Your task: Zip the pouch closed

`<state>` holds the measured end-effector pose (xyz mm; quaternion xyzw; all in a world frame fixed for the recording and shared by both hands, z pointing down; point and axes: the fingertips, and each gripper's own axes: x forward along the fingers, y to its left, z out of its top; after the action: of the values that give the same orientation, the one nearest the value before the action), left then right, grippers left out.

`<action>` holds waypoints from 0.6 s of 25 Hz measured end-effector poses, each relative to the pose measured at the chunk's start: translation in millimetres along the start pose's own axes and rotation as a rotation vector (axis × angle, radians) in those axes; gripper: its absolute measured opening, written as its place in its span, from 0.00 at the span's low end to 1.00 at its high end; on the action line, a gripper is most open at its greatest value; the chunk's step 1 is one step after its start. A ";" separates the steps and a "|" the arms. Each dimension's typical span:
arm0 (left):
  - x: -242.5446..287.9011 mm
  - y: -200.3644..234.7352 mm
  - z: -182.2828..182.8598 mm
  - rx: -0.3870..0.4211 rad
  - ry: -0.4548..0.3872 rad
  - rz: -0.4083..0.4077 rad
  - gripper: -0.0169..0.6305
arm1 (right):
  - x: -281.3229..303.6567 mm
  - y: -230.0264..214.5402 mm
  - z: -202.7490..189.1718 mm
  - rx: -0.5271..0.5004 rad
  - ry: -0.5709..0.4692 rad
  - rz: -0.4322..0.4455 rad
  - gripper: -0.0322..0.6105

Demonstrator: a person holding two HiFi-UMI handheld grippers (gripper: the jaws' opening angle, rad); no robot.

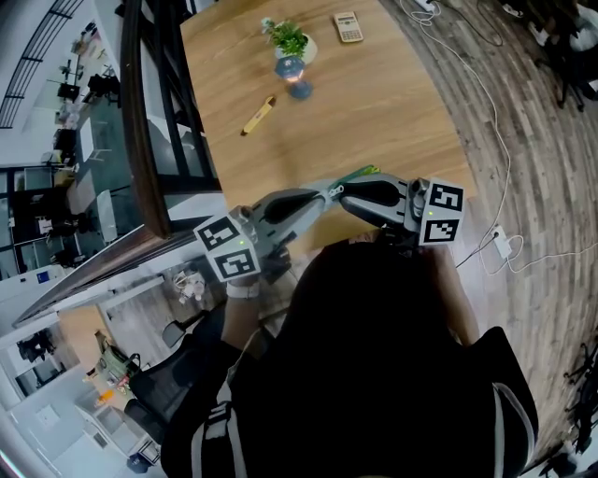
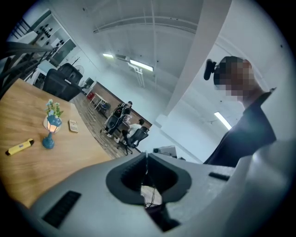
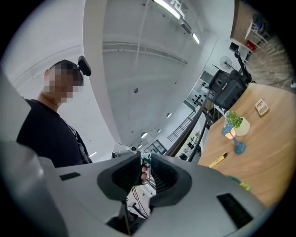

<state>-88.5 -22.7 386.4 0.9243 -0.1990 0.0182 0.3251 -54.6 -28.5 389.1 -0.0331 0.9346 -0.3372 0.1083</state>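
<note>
In the head view both grippers meet tip to tip above the near edge of the wooden table (image 1: 374,112). A thin green strip (image 1: 360,174), perhaps the pouch's edge, shows just behind their tips. A green and yellow bit (image 3: 240,183) also peeks past the right jaw in the right gripper view. My left gripper (image 1: 329,193) has its jaws pressed together (image 2: 146,155), and I see nothing between them. My right gripper (image 1: 348,193) holds its jaws a narrow gap apart (image 3: 145,158), with nothing seen pinched. The person's head hides most of what lies below the grippers.
Further back on the table lie a yellow marker (image 1: 259,115), a blue lantern ornament (image 1: 297,75), a small plant in a white pot (image 1: 291,41) and a calculator (image 1: 348,26). A black railing (image 1: 149,140) runs along the table's left side. White cables (image 1: 495,131) cross the floor at the right.
</note>
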 end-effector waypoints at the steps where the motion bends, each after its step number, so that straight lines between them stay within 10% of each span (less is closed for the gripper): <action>1: 0.6 0.1 -0.8 0.000 0.001 -0.002 0.05 | -0.1 -1.0 -0.4 -0.001 0.002 -0.005 0.16; 15: 9.5 -0.7 -10.0 0.065 0.078 0.027 0.05 | -0.4 -1.8 3.3 -0.061 0.037 -0.048 0.09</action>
<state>-78.5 -19.5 395.4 0.9302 -0.1980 0.0649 0.3022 -53.4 -31.8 387.9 -0.0527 0.9452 -0.3116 0.0820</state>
